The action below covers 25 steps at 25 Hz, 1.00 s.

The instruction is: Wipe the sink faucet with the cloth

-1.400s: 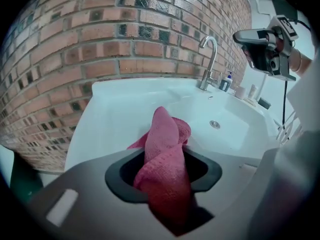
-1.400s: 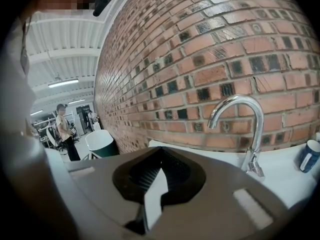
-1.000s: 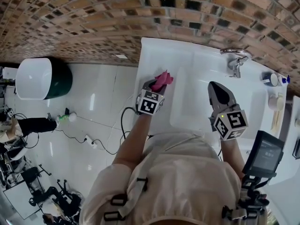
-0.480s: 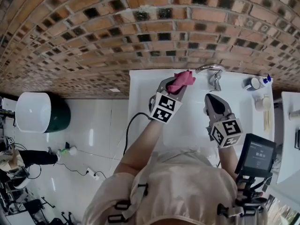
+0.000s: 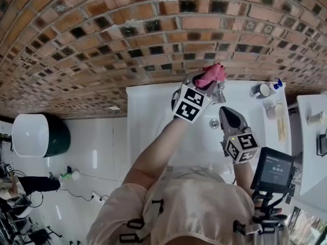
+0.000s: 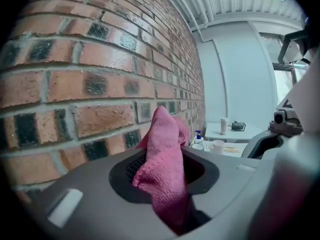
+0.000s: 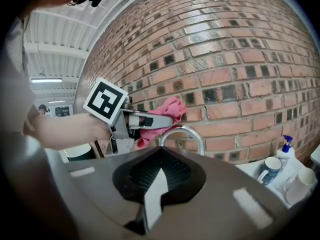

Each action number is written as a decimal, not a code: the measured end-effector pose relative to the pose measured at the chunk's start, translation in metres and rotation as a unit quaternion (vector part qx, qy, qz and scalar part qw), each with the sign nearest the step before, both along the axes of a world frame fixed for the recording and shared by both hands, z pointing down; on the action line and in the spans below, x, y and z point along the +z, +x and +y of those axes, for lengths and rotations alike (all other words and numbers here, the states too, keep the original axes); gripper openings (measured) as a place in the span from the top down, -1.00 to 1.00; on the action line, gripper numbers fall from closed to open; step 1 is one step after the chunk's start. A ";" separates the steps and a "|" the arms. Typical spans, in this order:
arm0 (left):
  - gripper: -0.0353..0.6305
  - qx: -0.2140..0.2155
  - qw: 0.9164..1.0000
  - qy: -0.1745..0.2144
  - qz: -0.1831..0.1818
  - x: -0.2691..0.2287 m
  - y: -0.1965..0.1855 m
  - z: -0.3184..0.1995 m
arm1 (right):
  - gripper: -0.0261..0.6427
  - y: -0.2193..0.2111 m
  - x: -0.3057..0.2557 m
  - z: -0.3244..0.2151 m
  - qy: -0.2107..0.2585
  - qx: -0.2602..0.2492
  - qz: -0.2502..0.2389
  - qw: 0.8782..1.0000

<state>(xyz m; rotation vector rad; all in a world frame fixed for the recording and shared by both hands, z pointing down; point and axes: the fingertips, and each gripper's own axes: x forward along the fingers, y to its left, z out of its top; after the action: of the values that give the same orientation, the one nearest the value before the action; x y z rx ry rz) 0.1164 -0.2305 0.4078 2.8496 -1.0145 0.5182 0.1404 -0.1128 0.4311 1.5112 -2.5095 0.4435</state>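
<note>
Head view, from the left: the left gripper (image 5: 207,81) is clamped on the pink cloth (image 5: 213,73), held up near the brick wall just beside the faucet (image 7: 186,133) at the back of the white sink (image 5: 148,111). The cloth looks soft, light and floppy; pinched at a bunched fold, its loose end should drape round the spout. The right gripper (image 5: 228,116), jaws together on nothing, hangs over the basin. Nothing on the cup (image 5: 263,91) or small screen (image 5: 276,170) is legible.
</note>
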 end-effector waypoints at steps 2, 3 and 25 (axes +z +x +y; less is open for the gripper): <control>0.51 0.007 1.000 0.002 -0.016 0.008 0.014 -0.003 | 0.96 0.007 0.002 -0.001 -0.003 0.003 0.000 1.000; 0.51 0.009 1.000 0.006 -0.025 0.012 0.019 -0.004 | 0.96 0.011 0.003 -0.001 -0.004 0.005 -0.001 1.000; 0.51 -0.089 0.989 -0.114 0.016 0.096 -0.065 0.004 | 0.96 -0.003 0.022 -0.010 -0.020 -0.029 -0.003 0.999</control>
<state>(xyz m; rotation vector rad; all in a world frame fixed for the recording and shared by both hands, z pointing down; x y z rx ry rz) 0.0511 -0.2261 0.5042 2.5309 -1.1124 0.5317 0.1371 -0.1227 0.4536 1.4224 -2.5253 0.4854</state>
